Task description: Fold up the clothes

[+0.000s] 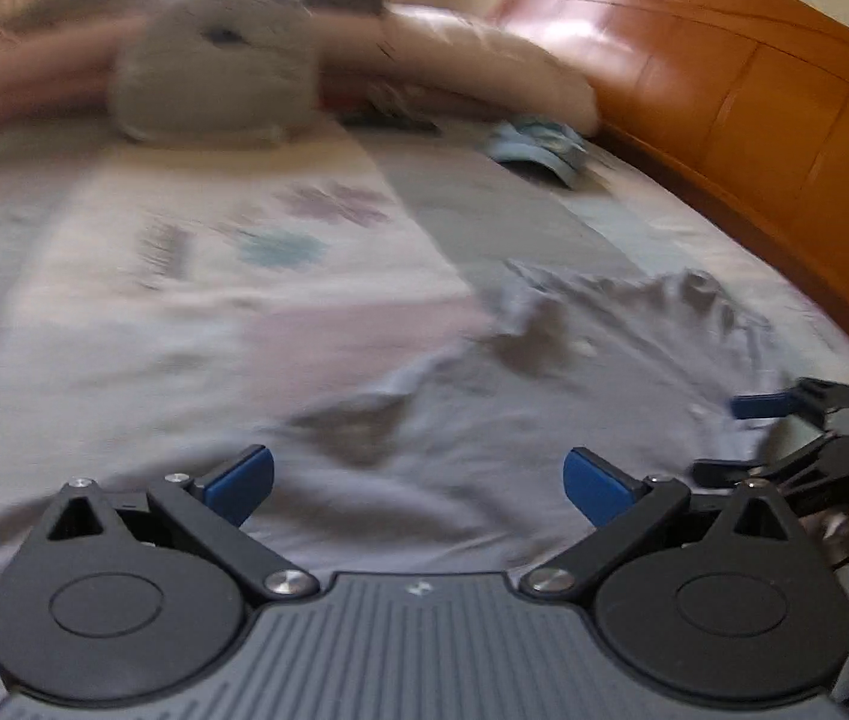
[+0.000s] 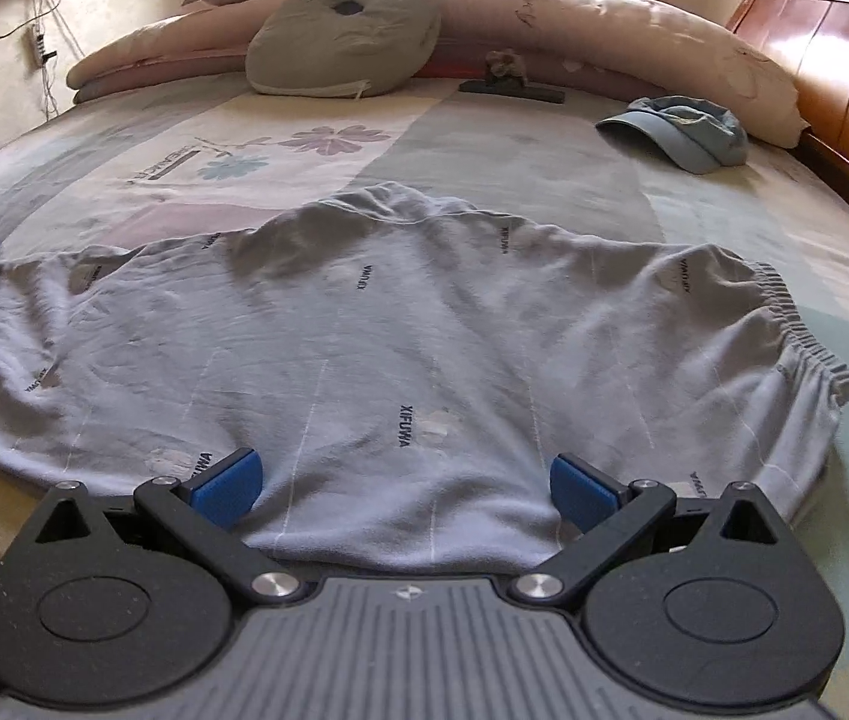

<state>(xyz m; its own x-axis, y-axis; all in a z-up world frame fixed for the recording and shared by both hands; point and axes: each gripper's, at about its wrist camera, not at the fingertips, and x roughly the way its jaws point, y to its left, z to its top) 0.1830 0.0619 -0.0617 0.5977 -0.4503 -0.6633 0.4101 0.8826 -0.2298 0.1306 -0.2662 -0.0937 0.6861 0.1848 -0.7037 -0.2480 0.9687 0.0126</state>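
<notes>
Grey garment (image 2: 400, 348) spread crumpled across bed (image 2: 484, 156) near edge, no fold visible; folding seems barely begun, all folds left. Left gripper (image 1: 418, 483) released, empty, above cloth. Right gripper (image 2: 405, 483) released, straddling near hem

The garment (image 2: 400, 354) is pale grey with thin white stripes and dark lettering, the bedsheet (image 2: 484, 138) has pastel blocks with purple and teal flowers, the cap (image 2: 688, 132) is light blue, the cushion (image 2: 340, 36) grey-green, and the headboard (image 2: 838, 54) orange-brown wood.
</notes>
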